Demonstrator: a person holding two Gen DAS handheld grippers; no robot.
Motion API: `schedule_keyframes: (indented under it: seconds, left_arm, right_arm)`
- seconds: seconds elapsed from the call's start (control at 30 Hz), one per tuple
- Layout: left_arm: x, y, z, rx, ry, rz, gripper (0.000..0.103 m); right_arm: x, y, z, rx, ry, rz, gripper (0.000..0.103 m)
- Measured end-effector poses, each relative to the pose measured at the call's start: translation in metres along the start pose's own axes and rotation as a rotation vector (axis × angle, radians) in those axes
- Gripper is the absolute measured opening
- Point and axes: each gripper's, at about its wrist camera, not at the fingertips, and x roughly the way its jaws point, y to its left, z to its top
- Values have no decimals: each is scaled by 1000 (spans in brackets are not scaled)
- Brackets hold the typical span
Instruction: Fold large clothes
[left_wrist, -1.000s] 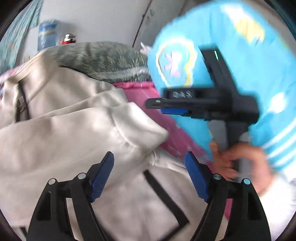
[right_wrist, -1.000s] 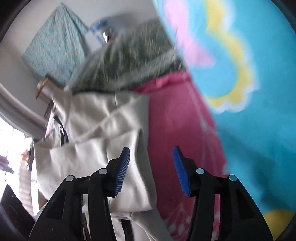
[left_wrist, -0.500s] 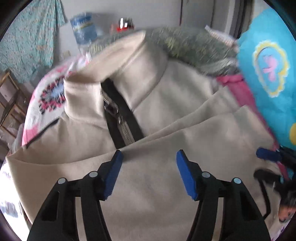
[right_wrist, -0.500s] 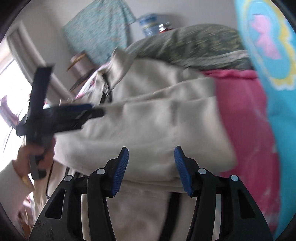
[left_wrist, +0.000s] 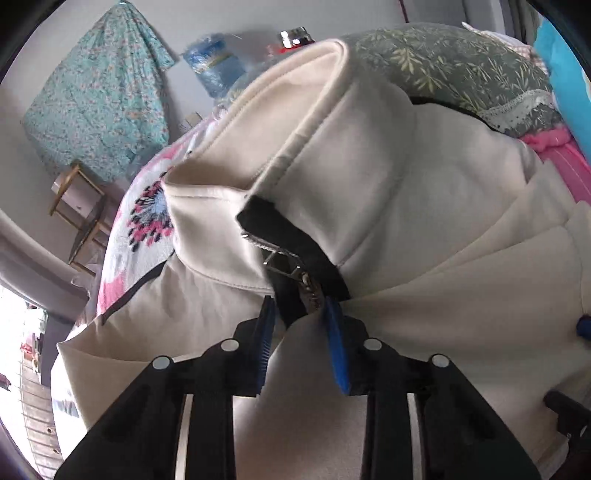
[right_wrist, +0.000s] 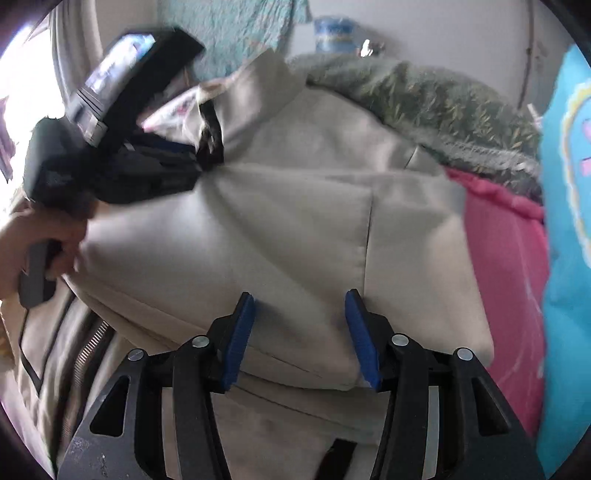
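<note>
Cream jacket (left_wrist: 388, 206) lies spread over a bed, its stand-up collar toward twelve o'clock in both views and its body running down toward six, so the front is laid open for folding. At nine o'clock in the left wrist view the floral bedcover (left_wrist: 147, 214) shows past the jacket's edge, which suggests the garment sits near that side of the bed. At the middle, the left gripper (left_wrist: 299, 343) has its fingers narrowed and closing round the black zipper strip (left_wrist: 280, 229), with the metal zipper pull (left_wrist: 284, 262) just beyond the tips at twelve o'clock; I judge this hold is meant to pin the front edge by the neck. Whether the pads already press the cloth I cannot tell. In the right wrist view the hand (right_wrist: 40, 236) holding that gripper sits at nine o'clock. The right gripper (right_wrist: 299, 339) hangs over a folded flap of the jacket at six o'clock, fingers half apart and closing slightly, nothing pinched. At three o'clock lie a pink sheet (right_wrist: 506, 277) and a turquoise blanket (right_wrist: 569, 221)
</note>
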Motion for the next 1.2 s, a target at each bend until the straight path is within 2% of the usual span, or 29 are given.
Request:
schedule_keyframes:
  seconds: [0.07,0.1,0.13,0.2,0.27,0.3,0.33,0.37,0.4,0.43,0.47,0.5,0.53,0.57,0.6,0.63,0.7,0.73,0.8,0.83,0.87,0.93,0.97,1.0,1.03,1.1,1.13,1.2]
  left_arm:
    - [-11,9,-1,-66,-16,-48,29]
    - [-26,10,-4,-101,-49,-105,29]
    - [-46,16,-11,-148,-101,-225,29]
    - [-69,26,-24,-233,-133,-438,29]
    - [-65,38,-51,-340,-67,-628,29]
    - [-56,44,-62,-382,-29,-658,29]
    - [-38,61,-82,-484,35,-693,25]
    - [-22,81,-102,-595,63,-769,7]
    - [-3,108,-122,-706,88,-801,3]
    - [8,131,-141,-808,83,-852,3]
    - [12,146,-153,-857,74,-861,3]
    - [9,169,-169,-902,43,-790,3]
    - [5,182,-177,-917,20,-755,3]
    - [1,197,-186,-937,-2,-738,3]
    - [-3,204,-191,-955,-9,-725,3]
    - [-12,214,-198,-979,-19,-625,3]
    - [-22,226,-202,-1009,-42,-553,3]
    - [-28,226,-198,-985,-50,-508,3]
    - [-46,213,-180,-877,-102,-397,2]
    - [-52,201,-165,-784,-152,-424,2]
    - [-54,183,-149,-706,-168,-482,2]
    - [-38,165,-130,-662,-123,-600,4]
    - [-15,156,-123,-689,-48,-645,4]
    - [2,159,-124,-753,-8,-672,4]
    - [15,167,-129,-843,8,-696,3]
    - [38,195,-151,-1095,-24,-764,3]
    - [40,213,-161,-1173,-64,-705,3]
    - [34,229,-162,-1166,-90,-567,3]
  right_arm:
    - [-6,-3,3,32,13,0,48]
    - [-12,-4,4,53,5,9,48]
    - [-23,-4,6,70,-33,56,49]
    - [-36,-5,11,93,-94,122,51]
    - [-32,-12,20,145,-103,144,55]
    - [-24,-20,23,186,-91,157,55]
    - [-11,-35,21,259,-62,156,55]
    - [0,-51,14,323,-37,148,49]
    - [7,-66,6,383,-33,174,43]
    - [10,-82,-3,440,-41,185,20]
    - [8,-94,-10,484,-41,160,0]
    - [5,-104,-15,527,-48,178,0]
    - [3,-106,-17,527,-43,164,0]
    - [0,-103,-14,498,-35,126,0]
    - [-6,-94,-9,444,-28,36,0]
    - [-11,-88,-6,419,-24,-13,0]
    - [-22,-68,6,360,-38,-109,8]
    - [-25,-61,7,352,-61,-96,20]
    - [-31,-44,15,335,-118,-6,23]
    - [-33,-35,19,324,-138,5,24]
    - [-30,-24,23,310,-149,36,25]
    - [-13,1,27,266,-138,158,30]
    - [1,12,28,244,-104,178,33]
    - [20,20,25,228,-50,174,34]
    - [36,24,17,208,-13,155,34]
    - [38,22,9,200,-59,171,34]
    - [37,20,9,206,-57,187,34]
    - [39,22,11,177,-48,191,34]
